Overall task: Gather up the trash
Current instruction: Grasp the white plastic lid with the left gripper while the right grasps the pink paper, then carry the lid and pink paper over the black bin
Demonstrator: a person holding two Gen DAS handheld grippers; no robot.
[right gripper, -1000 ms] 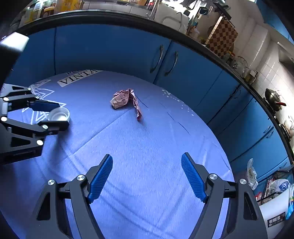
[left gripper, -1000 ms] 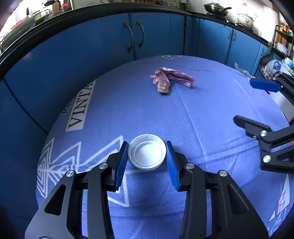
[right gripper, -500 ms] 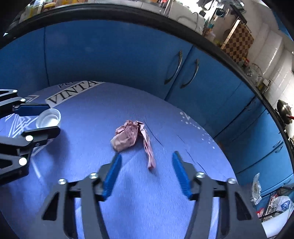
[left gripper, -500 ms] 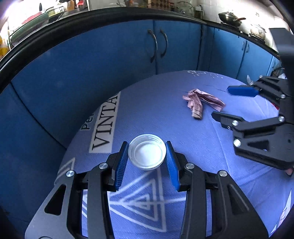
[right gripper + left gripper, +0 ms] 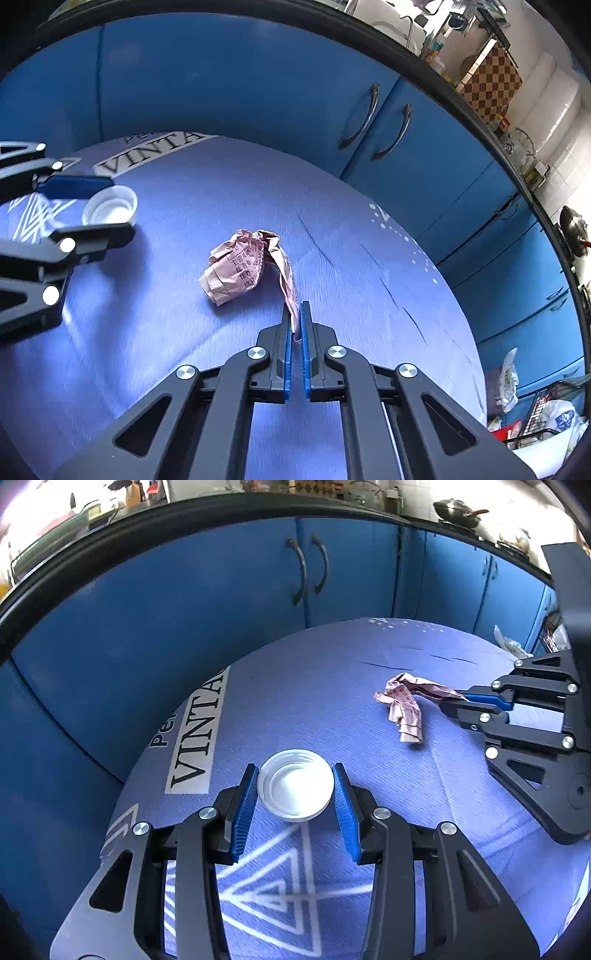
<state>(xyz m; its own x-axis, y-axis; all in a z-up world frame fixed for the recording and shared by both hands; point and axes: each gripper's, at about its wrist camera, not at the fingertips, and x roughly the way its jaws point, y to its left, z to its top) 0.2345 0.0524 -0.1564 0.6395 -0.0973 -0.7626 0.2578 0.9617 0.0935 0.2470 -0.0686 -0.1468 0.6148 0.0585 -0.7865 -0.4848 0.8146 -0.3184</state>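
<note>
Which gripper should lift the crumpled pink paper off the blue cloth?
Right. The right gripper is shut on the crumpled pink paper's tail; the left gripper holds the white lid.

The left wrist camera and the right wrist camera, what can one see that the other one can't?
Only the left wrist view shows the white triangle pattern up close and a dark wok on the counter.

Only the right wrist view shows the printed writing on the pink crumpled paper, a checkered board and plastic bags on the floor.

Both show the blue tablecloth, the blue cabinets, the left gripper clamped on the white lid, and the right gripper shut on the paper's tail.
</note>
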